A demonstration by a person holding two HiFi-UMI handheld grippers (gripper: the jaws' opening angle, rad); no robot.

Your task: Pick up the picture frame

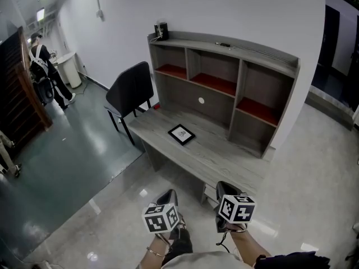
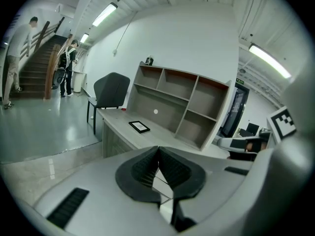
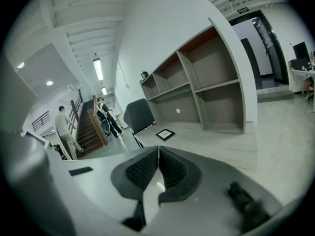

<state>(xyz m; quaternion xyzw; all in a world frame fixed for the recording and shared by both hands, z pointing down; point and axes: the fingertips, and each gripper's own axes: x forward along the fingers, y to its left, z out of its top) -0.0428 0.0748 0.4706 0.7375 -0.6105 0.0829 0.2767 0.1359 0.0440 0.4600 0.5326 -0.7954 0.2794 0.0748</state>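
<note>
picture frame [image 1: 181,134] is laid flat nr middle of desk [image 1: 224,161]. l gripper [image 1: 169,196] & r gripper [image 1: 225,187] are held off desk's front edge, jaws pressed together, nothing gripped.

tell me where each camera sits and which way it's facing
Head view: on the person's head, looking steeply down at the desk and picture frame; left gripper and right gripper show at bottom.
Left gripper view: on the left gripper, looking along its shut jaws toward the desk.
Right gripper view: on the right gripper, looking along its shut jaws toward the desk.
Shared: all three show the picture frame flat on the desk.
</note>
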